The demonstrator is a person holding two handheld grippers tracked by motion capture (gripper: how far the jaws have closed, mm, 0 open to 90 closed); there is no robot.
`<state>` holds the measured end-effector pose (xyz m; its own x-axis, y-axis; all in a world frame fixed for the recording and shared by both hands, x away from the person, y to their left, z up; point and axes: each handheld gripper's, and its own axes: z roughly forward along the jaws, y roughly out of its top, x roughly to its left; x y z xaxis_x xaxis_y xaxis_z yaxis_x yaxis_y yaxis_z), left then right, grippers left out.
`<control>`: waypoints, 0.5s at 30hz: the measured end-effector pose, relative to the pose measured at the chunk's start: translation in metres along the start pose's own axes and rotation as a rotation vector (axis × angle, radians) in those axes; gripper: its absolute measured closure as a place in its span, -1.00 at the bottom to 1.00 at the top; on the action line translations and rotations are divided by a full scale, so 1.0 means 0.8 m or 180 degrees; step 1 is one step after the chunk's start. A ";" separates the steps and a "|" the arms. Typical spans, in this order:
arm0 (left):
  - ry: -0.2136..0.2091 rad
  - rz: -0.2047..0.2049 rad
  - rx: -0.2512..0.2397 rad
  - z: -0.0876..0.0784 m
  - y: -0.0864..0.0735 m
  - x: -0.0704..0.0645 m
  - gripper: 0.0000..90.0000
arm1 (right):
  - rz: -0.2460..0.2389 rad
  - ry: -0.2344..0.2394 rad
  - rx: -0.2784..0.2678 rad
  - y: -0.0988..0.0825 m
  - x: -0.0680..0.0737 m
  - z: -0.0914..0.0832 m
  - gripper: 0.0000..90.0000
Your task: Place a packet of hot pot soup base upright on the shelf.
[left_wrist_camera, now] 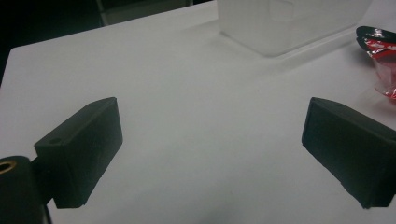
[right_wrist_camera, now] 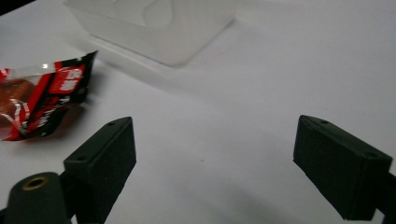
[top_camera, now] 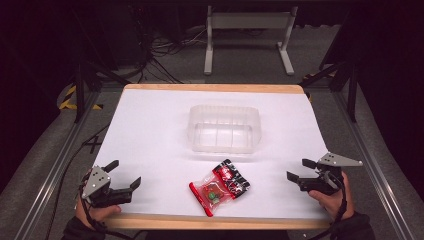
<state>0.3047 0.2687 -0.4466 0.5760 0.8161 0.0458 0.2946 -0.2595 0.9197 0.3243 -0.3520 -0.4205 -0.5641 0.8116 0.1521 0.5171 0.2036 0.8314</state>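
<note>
A snack packet point(top_camera: 220, 187) lies flat on the white surface point(top_camera: 150, 130) between the two hand-held grippers, near the front edge: clear plastic with red and black ends, something orange-brown and a green spot showing through the middle. It sits ahead and to the right of the left hand-held gripper point(top_camera: 126, 174), and ahead and to the left of the right hand-held gripper point(top_camera: 299, 170), touching neither. In the right gripper view the packet's point(right_wrist_camera: 42, 100) crinkled red and black end lies just beyond the left jaw. Farther from both grippers, just past the packet, stands a clear plastic tub point(top_camera: 225, 128), upright with its open side up. The left hand point(top_camera: 97, 212) holds its gripper low over the front left corner, jaws aimed toward the middle of the surface and spread wide with nothing between them. The right hand point(top_camera: 332, 197) holds its gripper over the front right edge, jaws pointing leftward toward the packet, likewise wide apart and empty.
</note>
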 end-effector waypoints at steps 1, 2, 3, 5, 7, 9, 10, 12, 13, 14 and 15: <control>0.0013 0.0027 0.0028 0.001 0.000 -0.001 -0.87 | -0.0026 0.0048 0.0020 0.000 0.003 0.001 -0.66; 0.0014 0.0048 0.0050 0.002 0.000 -0.003 -0.86 | -0.0026 0.0078 0.0057 0.000 0.006 0.002 -0.66; 0.0020 0.0075 0.0065 0.003 0.000 -0.004 -0.86 | -0.0047 0.0092 0.0070 0.000 0.008 0.003 -0.66; -0.0007 0.0073 0.0051 0.003 0.000 -0.006 -0.86 | -0.0047 0.0133 0.0115 0.000 0.011 0.005 -0.65; -0.0053 0.0076 0.0061 0.004 0.000 -0.007 -0.86 | -0.0059 0.0193 0.0184 0.000 0.015 0.009 -0.63; -0.0065 0.0117 0.0094 0.005 0.000 -0.009 -0.86 | -0.0081 0.0231 0.0223 0.000 0.018 0.013 -0.61; -0.0065 0.0117 0.0094 0.005 0.000 -0.009 -0.84 | -0.0079 0.0241 0.0262 0.000 0.021 0.016 -0.60; -0.0095 0.0120 0.0082 0.005 0.000 -0.011 -0.80 | -0.0047 0.0297 0.0349 -0.002 0.027 0.024 -0.58; -0.0126 0.0134 0.0098 0.006 0.001 -0.012 -0.80 | -0.0047 0.0297 0.0349 -0.002 0.027 0.024 -0.58; -0.0183 0.0170 0.0122 0.007 0.002 -0.015 -0.77 | -0.0053 0.0328 0.0395 -0.003 0.030 0.028 -0.58; -0.0260 0.0237 0.0165 0.009 0.003 -0.021 -0.69 | -0.0067 0.0363 0.0457 -0.004 0.035 0.034 -0.57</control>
<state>0.3012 0.2508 -0.4483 0.6573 0.7495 0.0793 0.2866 -0.3459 0.8934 0.3245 -0.3151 -0.4332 -0.6408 0.7407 0.2019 0.5865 0.3026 0.7513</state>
